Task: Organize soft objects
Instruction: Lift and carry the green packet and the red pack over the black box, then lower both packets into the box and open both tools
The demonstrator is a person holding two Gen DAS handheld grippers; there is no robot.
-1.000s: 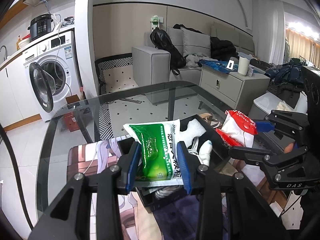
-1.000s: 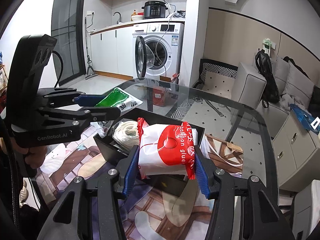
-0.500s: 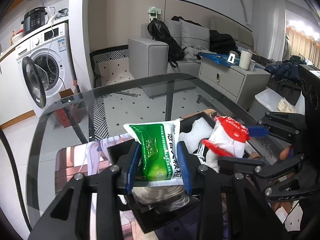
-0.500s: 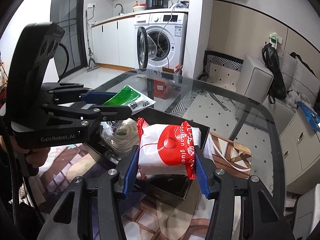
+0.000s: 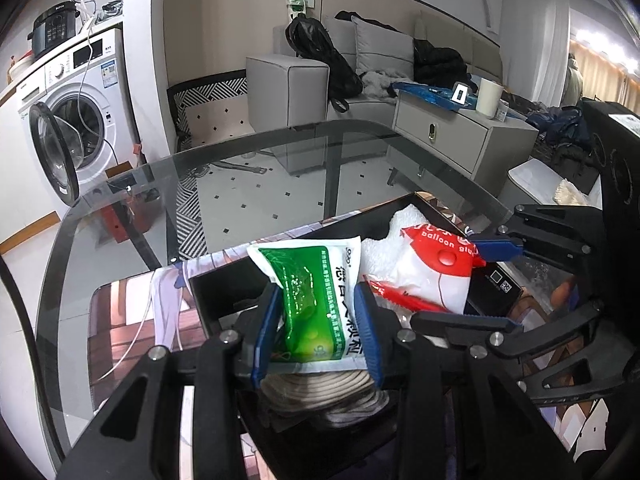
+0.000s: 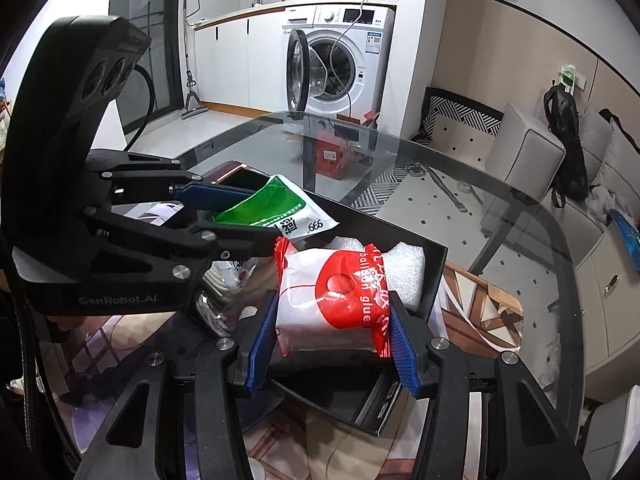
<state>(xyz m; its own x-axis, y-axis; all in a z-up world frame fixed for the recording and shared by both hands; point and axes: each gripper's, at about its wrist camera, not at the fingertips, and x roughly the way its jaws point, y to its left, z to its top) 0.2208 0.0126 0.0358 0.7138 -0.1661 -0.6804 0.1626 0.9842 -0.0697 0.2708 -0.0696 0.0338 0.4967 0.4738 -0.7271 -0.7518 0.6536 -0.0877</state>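
Observation:
My left gripper [image 5: 316,300] is shut on a green and white soft packet [image 5: 312,296], held just above the black box [image 5: 216,292]. It also shows in the right wrist view [image 6: 236,216] with the green packet [image 6: 276,208]. My right gripper [image 6: 332,312] is shut on a red and white "balloon glue" bag [image 6: 332,300], held over the same black box [image 6: 434,280]. That bag [image 5: 432,272] sits right of the green packet in the left wrist view. White foam [image 6: 404,268] and a coil of pale rope [image 5: 320,384] lie in the box.
The box stands on a printed mat [image 5: 128,320] on a round glass table [image 5: 280,148]. A washing machine [image 6: 340,64] with an open door stands beyond the table. Grey sofa seats [image 5: 288,84] and a white cabinet [image 5: 460,132] are further off.
Both grippers have come closer together and lower over the black box, each still holding its packet. The red bag now sits right beside the green packet.

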